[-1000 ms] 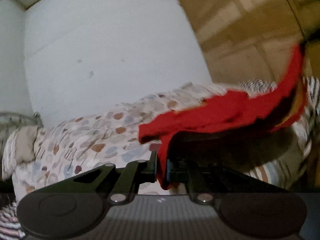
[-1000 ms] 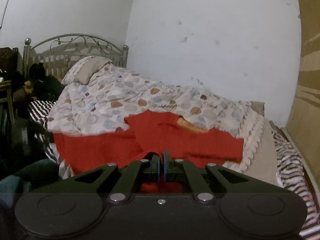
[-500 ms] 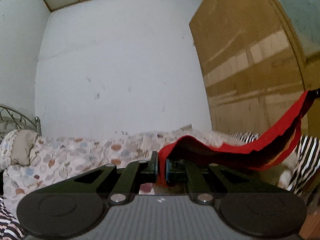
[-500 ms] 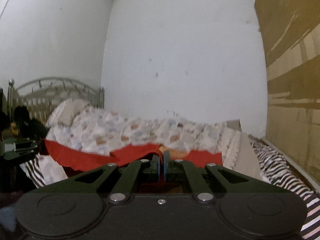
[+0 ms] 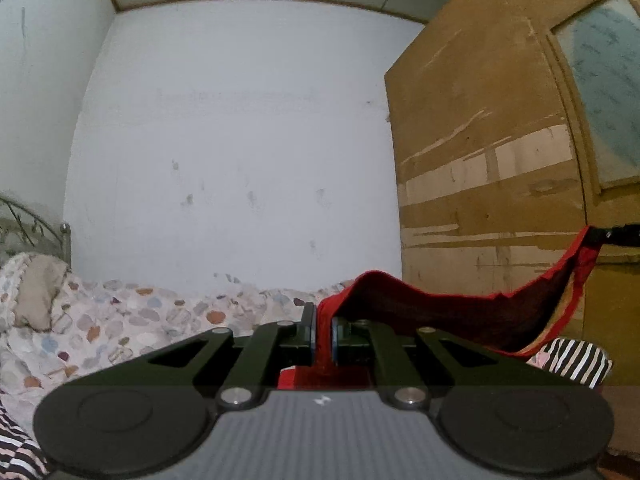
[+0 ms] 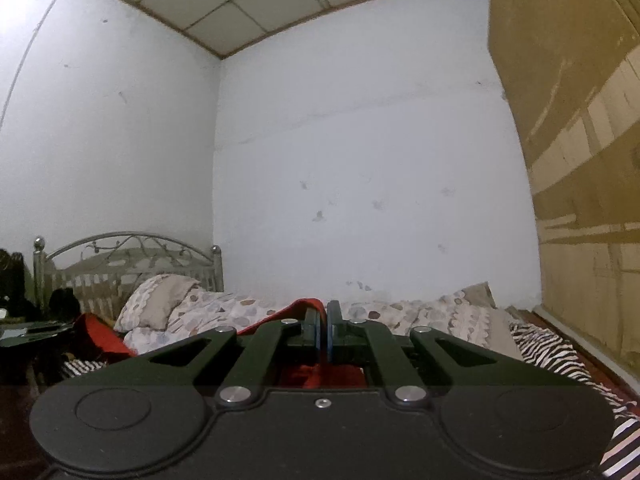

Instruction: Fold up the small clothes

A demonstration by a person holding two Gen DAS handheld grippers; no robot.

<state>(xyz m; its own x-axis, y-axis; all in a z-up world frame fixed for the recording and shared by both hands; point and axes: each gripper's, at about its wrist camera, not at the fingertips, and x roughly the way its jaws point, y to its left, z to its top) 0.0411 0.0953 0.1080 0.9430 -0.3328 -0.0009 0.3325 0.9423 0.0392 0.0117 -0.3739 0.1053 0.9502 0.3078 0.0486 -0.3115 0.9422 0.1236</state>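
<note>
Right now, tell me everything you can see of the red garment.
The red garment is a small knit-looking piece, bright red with a darker shaded underside. It hangs in the air, sagging between the two grippers. The left gripper is shut on one edge; the right gripper pinches the other, with cloth bunched below its fingers. It hangs above the patterned quilt; whether it touches it cannot be told.
</note>
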